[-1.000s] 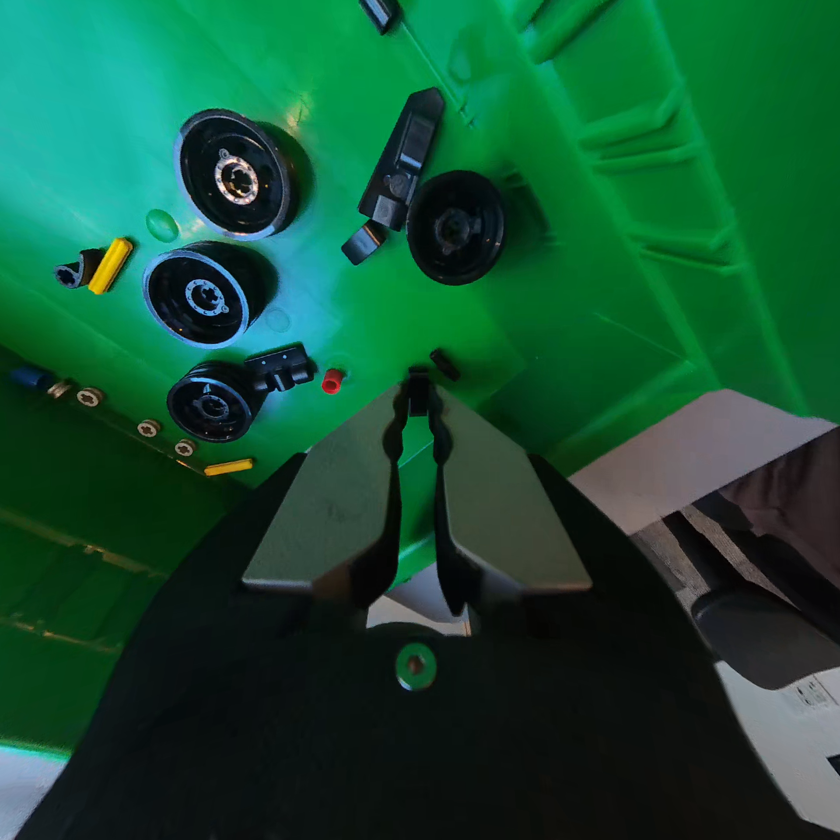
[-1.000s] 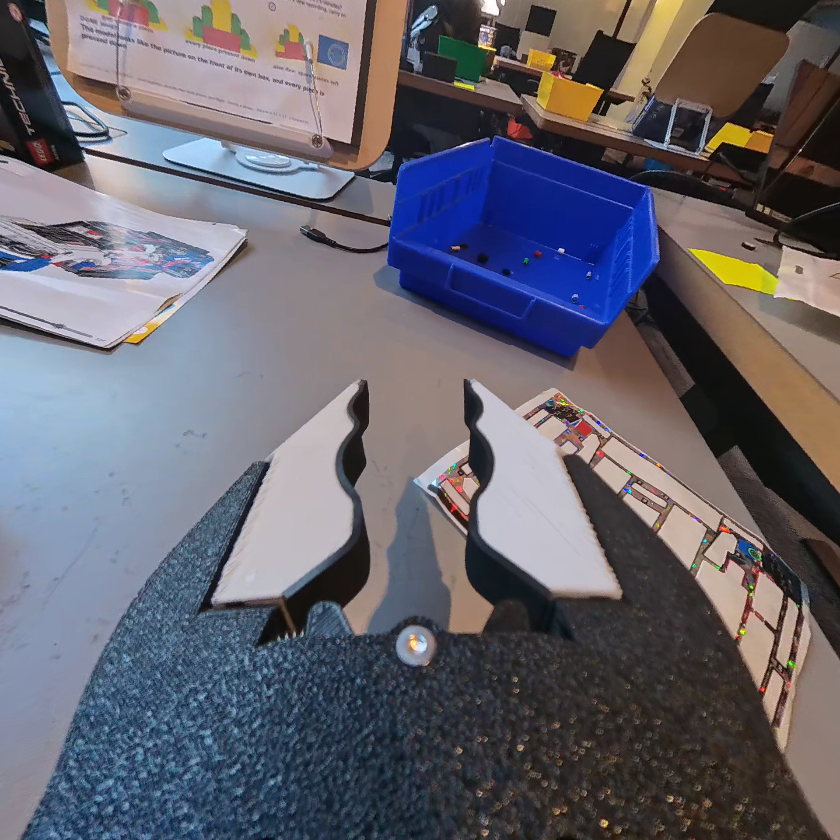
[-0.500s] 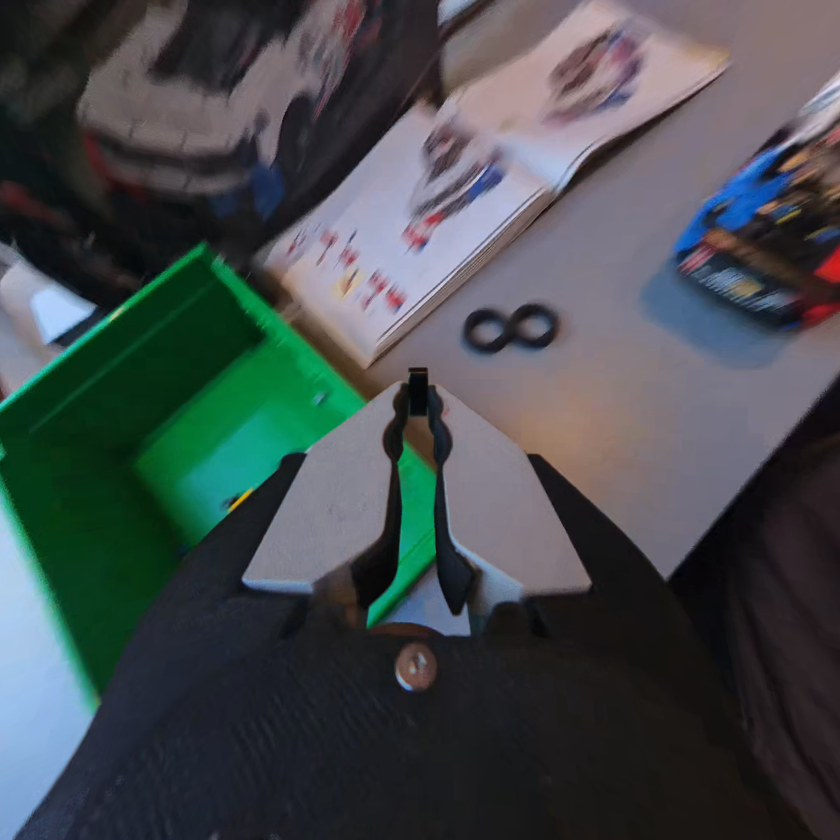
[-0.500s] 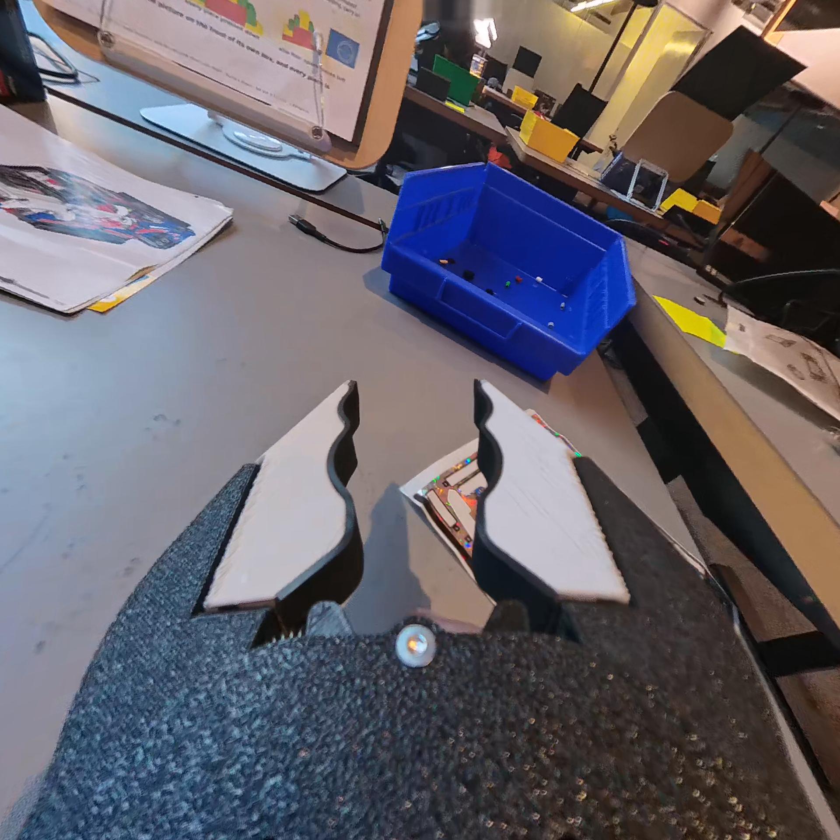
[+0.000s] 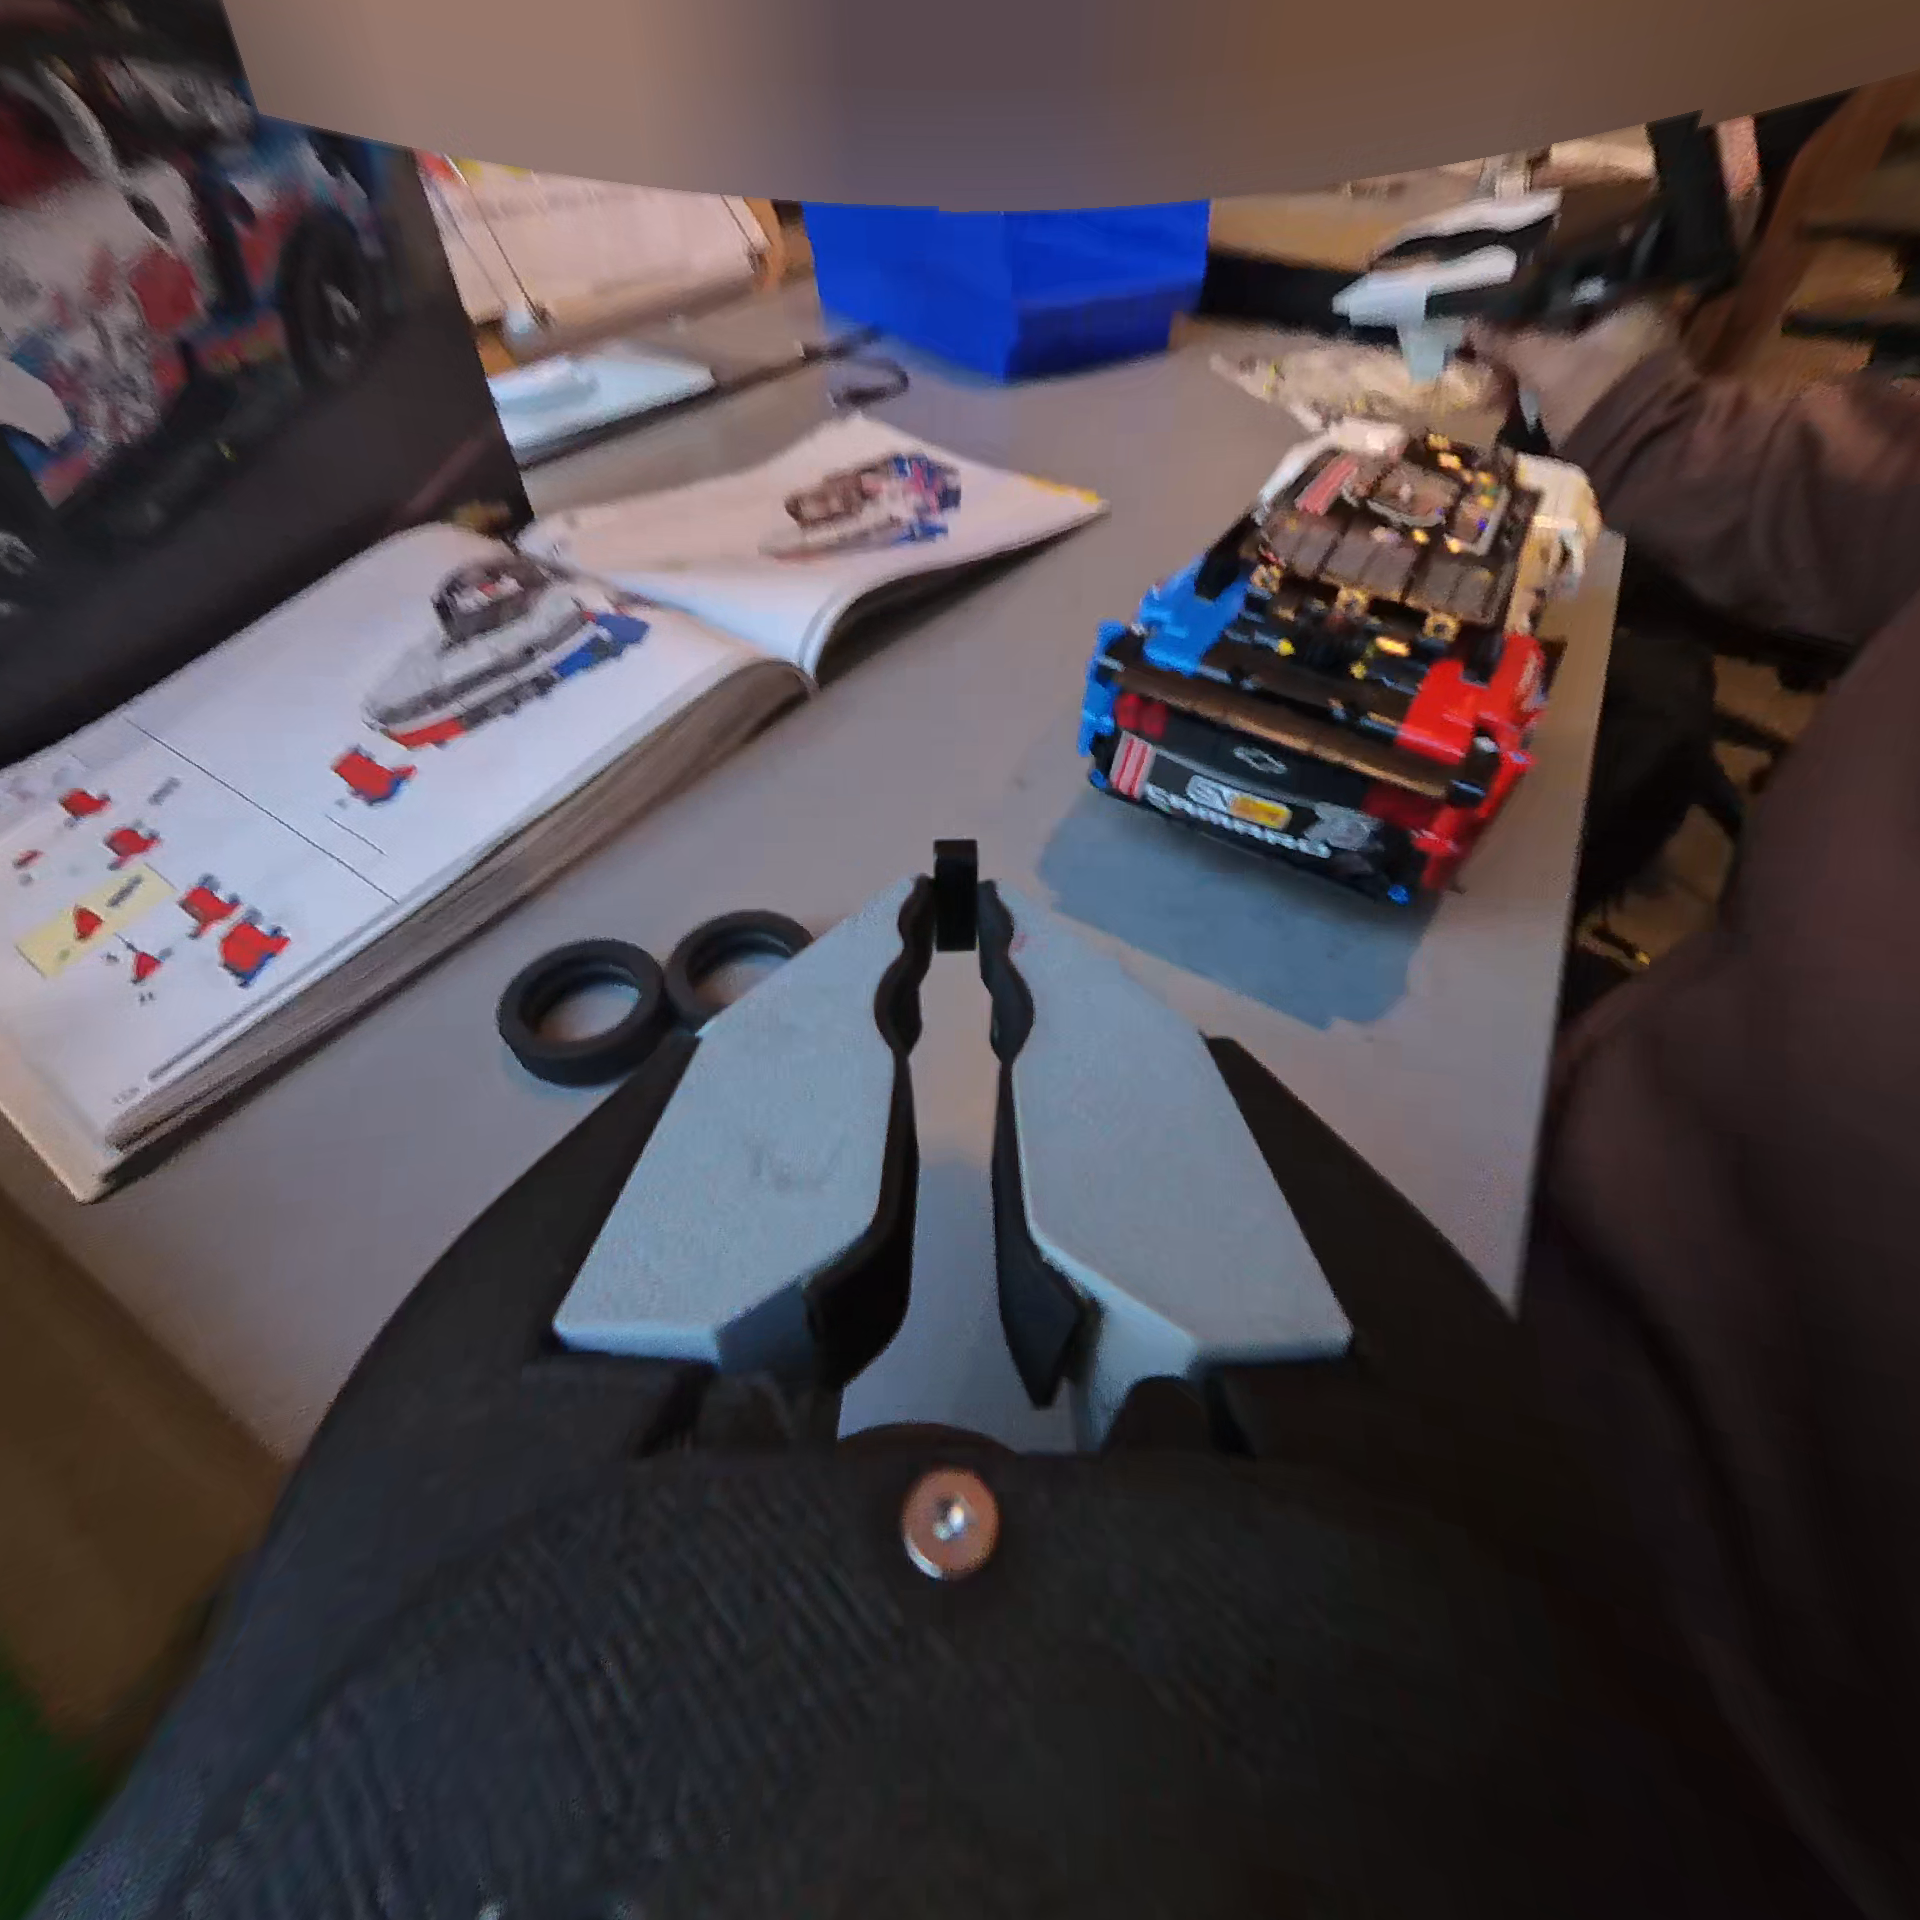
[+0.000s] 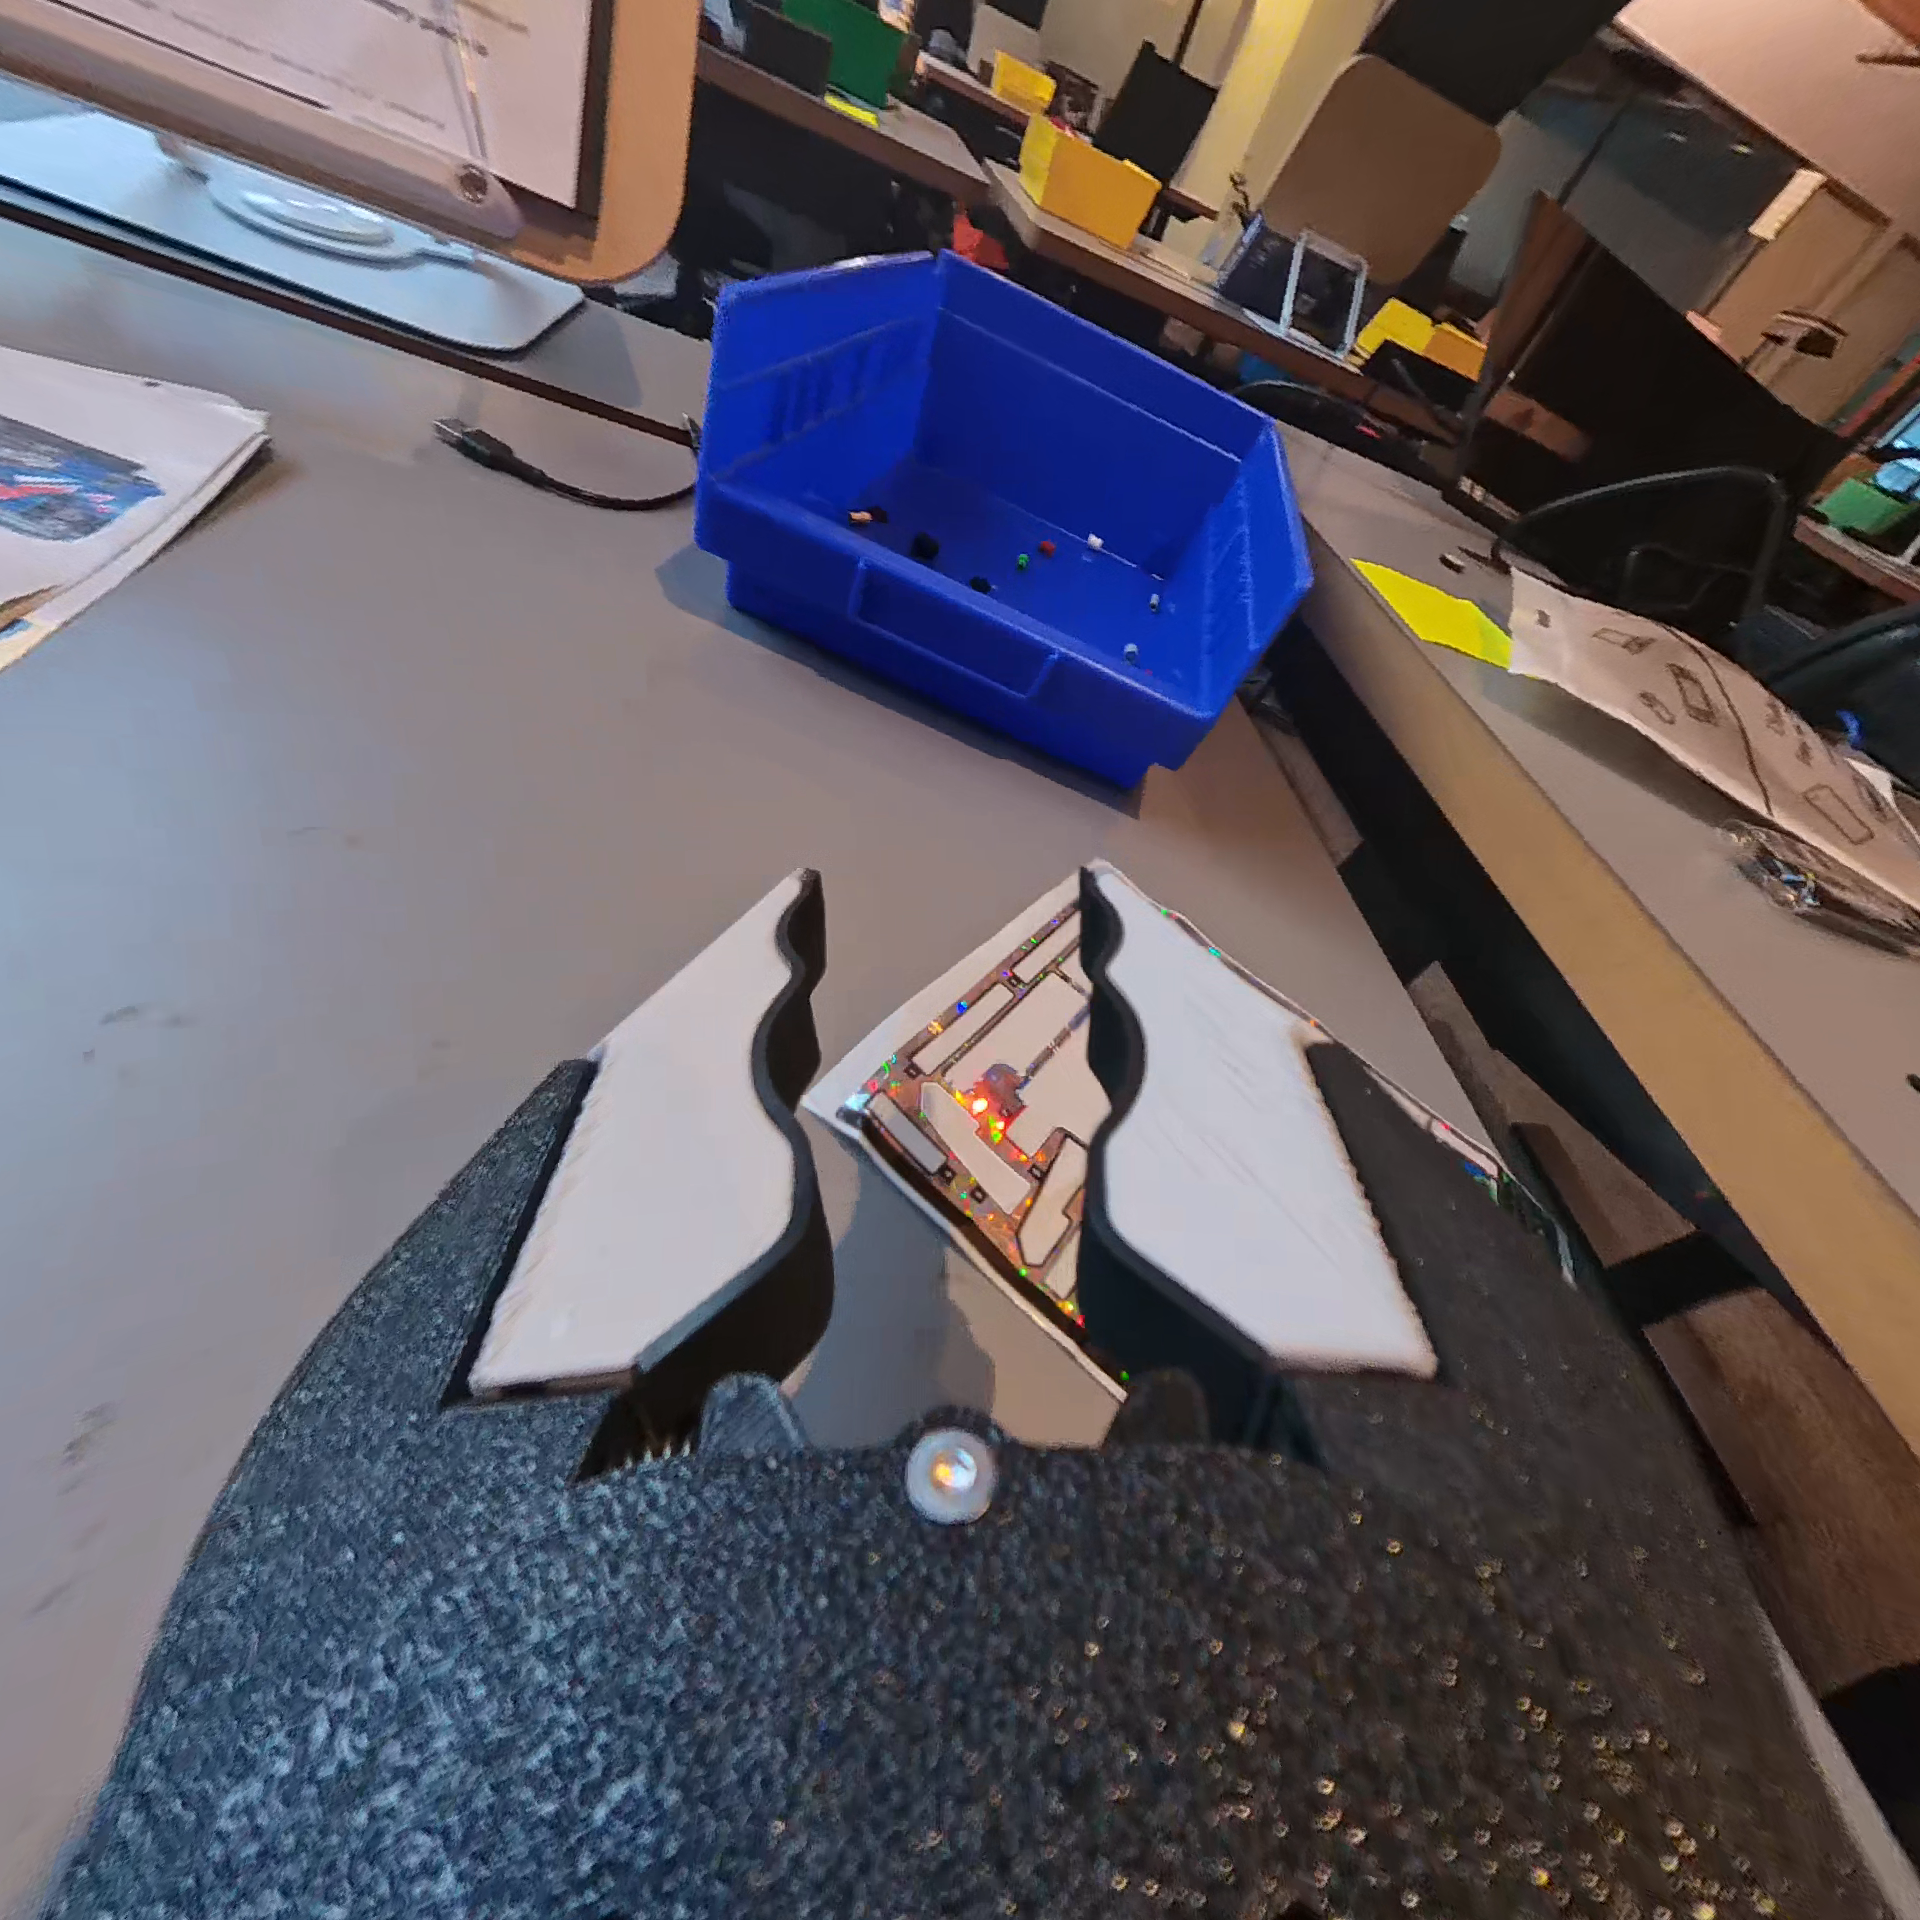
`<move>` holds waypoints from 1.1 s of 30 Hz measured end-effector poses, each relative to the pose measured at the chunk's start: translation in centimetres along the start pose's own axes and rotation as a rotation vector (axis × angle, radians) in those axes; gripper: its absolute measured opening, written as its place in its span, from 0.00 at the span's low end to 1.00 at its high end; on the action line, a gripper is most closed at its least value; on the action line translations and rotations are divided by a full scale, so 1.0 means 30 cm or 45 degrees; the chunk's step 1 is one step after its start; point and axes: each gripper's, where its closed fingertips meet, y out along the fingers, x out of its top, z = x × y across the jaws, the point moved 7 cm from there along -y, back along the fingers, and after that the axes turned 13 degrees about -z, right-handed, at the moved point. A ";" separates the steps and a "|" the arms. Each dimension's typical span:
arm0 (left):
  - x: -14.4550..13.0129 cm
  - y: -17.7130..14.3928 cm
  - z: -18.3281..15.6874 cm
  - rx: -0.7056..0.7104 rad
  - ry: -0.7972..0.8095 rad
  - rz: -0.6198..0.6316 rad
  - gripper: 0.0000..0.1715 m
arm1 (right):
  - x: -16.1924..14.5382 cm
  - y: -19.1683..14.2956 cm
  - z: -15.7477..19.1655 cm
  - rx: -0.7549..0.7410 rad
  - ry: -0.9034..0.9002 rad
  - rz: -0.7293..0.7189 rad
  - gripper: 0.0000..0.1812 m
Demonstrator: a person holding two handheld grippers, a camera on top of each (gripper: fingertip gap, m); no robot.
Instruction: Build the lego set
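Lego piece (image 5: 954,896), small and black, sits pinched in left claw (image 5: 954,914); right claw (image 6: 951,914) gapes empty.

What we cannot make out

A blur patch covers the top of the left wrist view, and we lose the upper part of the blue bin (image 5: 1003,275) behind it. The left hand-held gripper (image 5: 954,899) hides the near side of one black tyre (image 5: 732,951). In the right wrist view, the small parts (image 6: 977,556) in the bin are too tiny to identify, and the right hand-held gripper (image 6: 951,914) covers part of the sticker sheet (image 6: 987,1091).
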 end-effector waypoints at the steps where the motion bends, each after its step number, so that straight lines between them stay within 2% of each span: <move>1: -0.005 0.007 0.017 0.029 0.012 -0.054 0.03 | -0.003 0.005 -0.001 -0.012 -0.007 0.014 0.26; 3: -0.014 0.020 0.037 0.080 0.050 -0.100 0.03 | -0.010 0.014 0.001 -0.020 -0.030 0.043 0.25; 6: 0.005 0.031 0.039 0.135 0.226 -0.204 0.03 | -0.019 0.024 0.011 -0.024 -0.076 0.085 0.24; 12: 0.001 0.048 0.063 0.180 0.248 -0.179 0.03 | -0.019 0.030 0.037 0.030 -0.100 0.095 0.22; 20: -0.010 0.063 0.108 0.354 0.250 -0.101 0.03 | 0.039 0.007 0.118 0.255 -0.059 -0.075 0.19; 33: -0.023 0.079 0.118 0.736 0.502 0.033 0.03 | 0.103 -0.037 0.249 0.755 0.080 -0.273 0.18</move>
